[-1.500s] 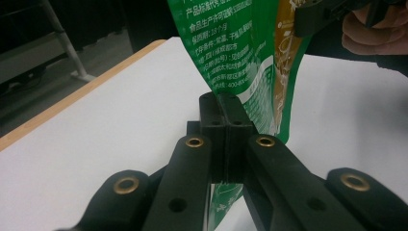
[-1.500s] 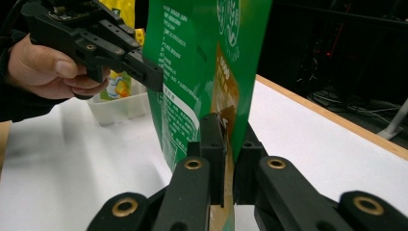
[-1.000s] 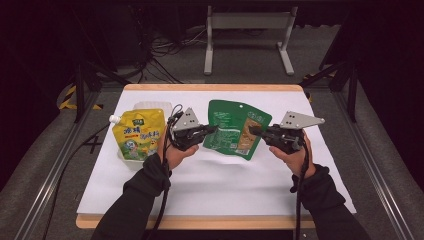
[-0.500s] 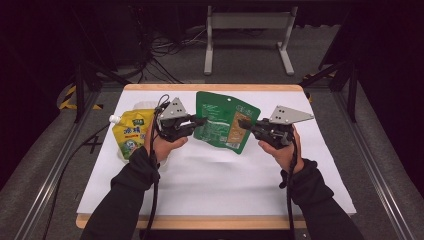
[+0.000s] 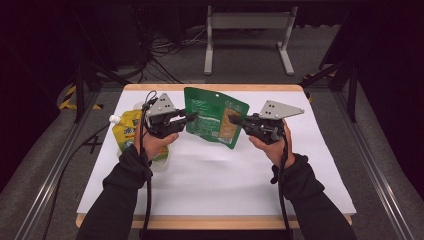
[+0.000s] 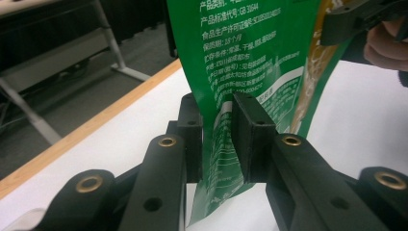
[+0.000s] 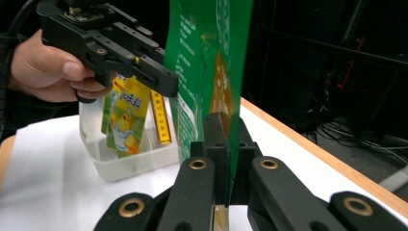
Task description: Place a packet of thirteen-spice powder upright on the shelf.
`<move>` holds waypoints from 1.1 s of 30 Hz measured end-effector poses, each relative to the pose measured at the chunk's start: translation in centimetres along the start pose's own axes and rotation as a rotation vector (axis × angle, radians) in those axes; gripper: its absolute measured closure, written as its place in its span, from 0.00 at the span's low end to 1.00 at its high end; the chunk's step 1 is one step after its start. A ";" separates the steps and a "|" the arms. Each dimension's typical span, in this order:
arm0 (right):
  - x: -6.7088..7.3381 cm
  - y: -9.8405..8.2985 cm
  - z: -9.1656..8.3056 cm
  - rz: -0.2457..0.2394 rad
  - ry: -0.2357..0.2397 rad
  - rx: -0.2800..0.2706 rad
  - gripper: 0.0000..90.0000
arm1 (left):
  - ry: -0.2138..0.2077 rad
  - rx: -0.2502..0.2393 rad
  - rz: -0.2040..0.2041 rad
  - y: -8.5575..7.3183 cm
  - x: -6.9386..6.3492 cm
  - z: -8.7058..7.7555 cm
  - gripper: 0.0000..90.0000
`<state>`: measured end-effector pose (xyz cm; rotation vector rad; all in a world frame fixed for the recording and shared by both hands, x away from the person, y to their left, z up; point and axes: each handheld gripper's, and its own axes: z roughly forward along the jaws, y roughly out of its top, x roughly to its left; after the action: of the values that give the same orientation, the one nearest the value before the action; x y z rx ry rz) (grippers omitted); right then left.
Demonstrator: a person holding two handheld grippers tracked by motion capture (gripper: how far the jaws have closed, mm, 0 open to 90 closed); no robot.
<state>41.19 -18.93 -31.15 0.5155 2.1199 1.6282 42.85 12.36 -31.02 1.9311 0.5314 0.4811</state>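
Hanging upright above the table (image 5: 210,175), green pouch (image 5: 212,117) sat between both tongs: right tongs (image 7: 226,159) clamped its edge; left tongs (image 6: 217,139) had just been opening, pouch between, pads slack. Right hand nearer.
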 end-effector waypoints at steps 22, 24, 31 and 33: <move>-0.3 2.1 4.8 0.032 -0.029 -0.045 1.00 | 0.073 0.094 0.038 1.7 3.4 -3.1 0.96; -0.5 2.4 5.2 0.036 -0.030 -0.046 1.00 | 0.085 0.106 0.042 1.6 3.8 -3.4 0.96; -0.7 3.3 7.5 0.037 -0.040 -0.039 1.00 | 0.133 0.112 0.003 1.5 5.4 -3.5 0.85; -0.8 3.5 7.9 0.042 -0.036 -0.043 1.00 | 0.145 0.114 -0.004 1.5 5.8 -3.6 0.83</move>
<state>46.21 -12.00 -29.51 0.5754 2.0565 1.6710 45.89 17.69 -27.71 2.0130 0.6686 0.6021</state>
